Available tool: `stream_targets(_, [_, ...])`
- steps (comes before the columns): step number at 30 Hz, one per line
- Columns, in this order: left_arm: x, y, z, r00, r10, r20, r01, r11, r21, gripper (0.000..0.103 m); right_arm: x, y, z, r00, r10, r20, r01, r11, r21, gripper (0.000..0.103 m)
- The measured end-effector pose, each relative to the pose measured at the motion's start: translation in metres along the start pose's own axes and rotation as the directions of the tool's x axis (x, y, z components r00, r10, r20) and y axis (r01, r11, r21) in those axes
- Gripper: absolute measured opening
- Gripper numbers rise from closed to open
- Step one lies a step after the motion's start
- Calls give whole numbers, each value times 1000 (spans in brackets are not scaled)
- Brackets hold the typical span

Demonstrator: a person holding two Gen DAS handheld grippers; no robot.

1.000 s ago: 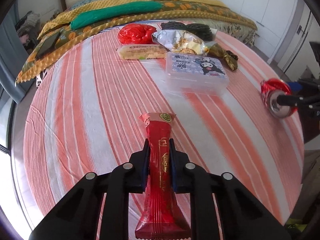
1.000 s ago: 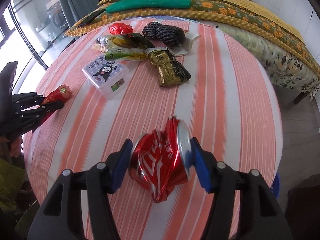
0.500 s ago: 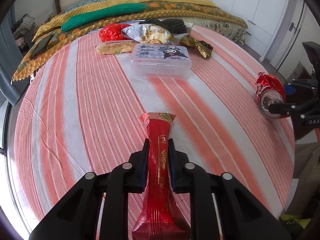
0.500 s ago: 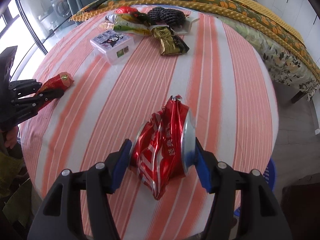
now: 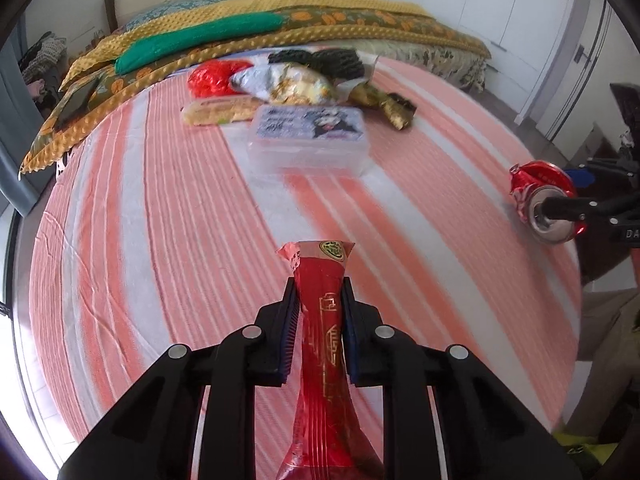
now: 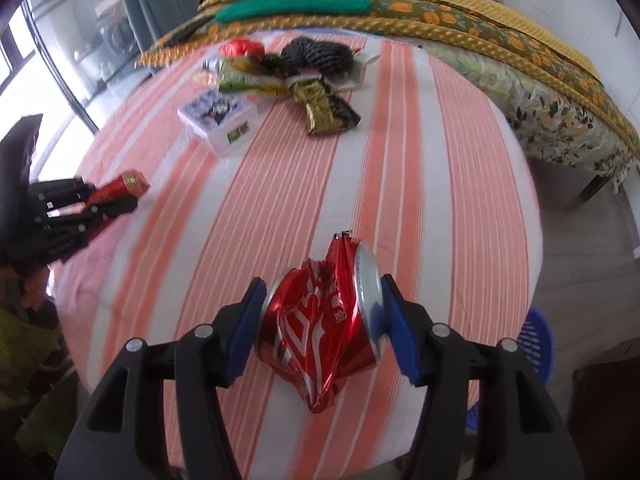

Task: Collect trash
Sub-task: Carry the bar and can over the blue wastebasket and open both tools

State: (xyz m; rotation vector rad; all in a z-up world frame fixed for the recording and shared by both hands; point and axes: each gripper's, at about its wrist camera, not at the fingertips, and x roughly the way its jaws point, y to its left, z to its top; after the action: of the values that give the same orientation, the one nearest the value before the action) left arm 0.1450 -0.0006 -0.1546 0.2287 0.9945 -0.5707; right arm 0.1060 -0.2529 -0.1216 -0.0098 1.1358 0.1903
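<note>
My left gripper point(image 5: 318, 300) is shut on a long red snack wrapper point(image 5: 322, 340) and holds it above the striped tablecloth point(image 5: 160, 220). My right gripper point(image 6: 322, 300) is shut on a crushed red soda can point(image 6: 320, 324), held above the table's near edge. The can also shows at the right of the left wrist view point(image 5: 544, 200), and the wrapper at the left of the right wrist view point(image 6: 120, 188). More trash lies at the far side: a clear plastic box point(image 5: 308, 136), a silver-gold wrapper point(image 5: 288, 84), a red bag point(image 5: 212, 76), a dark gold wrapper point(image 6: 324, 110).
A bed with yellow and green bedding point(image 5: 248, 36) stands behind the round table. A black knitted item point(image 6: 316, 54) lies by the trash pile. A blue basket point(image 6: 536, 344) stands on the floor at the right. A window point(image 6: 24, 80) is at the left.
Both grippers have drawn back and up from the trash pile while keeping their hold. The far items now look smaller and farther off in the right wrist view.
</note>
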Motion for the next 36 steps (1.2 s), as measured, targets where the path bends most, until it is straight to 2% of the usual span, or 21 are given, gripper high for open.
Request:
stream_targets(4, [-14, -30, 14, 997, -63, 37, 63, 998, 16, 19, -19, -23, -3, 996, 64, 64, -70, 993, 92, 57])
stream_targets(6, [-19, -56, 24, 993, -105, 46, 103, 994, 43, 19, -33, -43, -7, 990, 94, 104, -110, 982, 154, 57])
stream_targets(9, [-19, -104, 40, 983, -177, 46, 172, 980, 98, 19, -54, -79, -12, 983, 97, 153, -132, 963, 235, 57])
stream_targets(12, [-10, -157, 58, 965, -261, 22, 254, 955, 151, 19, -74, -118, -24, 981, 54, 185, -109, 947, 303, 57])
stream_targets(17, [20, -252, 88, 938, -347, -23, 343, 912, 225, 19, -96, -193, -58, 980, -76, 182, -7, 910, 415, 57])
stream_targets(21, [61, -315, 104, 918, -389, -83, 397, 889, 226, 20, -94, -251, -92, 979, -145, 146, 52, 861, 506, 57])
stream_targets(25, [108, -368, 111, 907, -392, -152, 418, 878, 233, 20, -80, -300, -125, 979, -174, 109, 78, 806, 586, 57])
stream_targets(32, [174, -428, 111, 907, -362, -214, 412, 868, 278, 21, -47, -352, -161, 981, -174, 85, 72, 737, 672, 59])
stream_targets(33, [183, -434, 112, 909, -360, -209, 409, 868, 282, 23, -42, -358, -165, 981, -171, 92, 63, 727, 684, 59])
stream_targets(34, [191, -440, 111, 912, -358, -200, 403, 870, 284, 38, -38, -365, -170, 981, -170, 97, 54, 713, 700, 71])
stream_targets(35, [196, -443, 111, 916, -352, -192, 396, 874, 283, 62, -36, -371, -174, 979, -169, 111, 40, 700, 713, 83])
stream_targets(36, [200, -445, 112, 924, -339, -176, 377, 882, 282, 70, -37, -376, -179, 976, -173, 129, 25, 684, 729, 84])
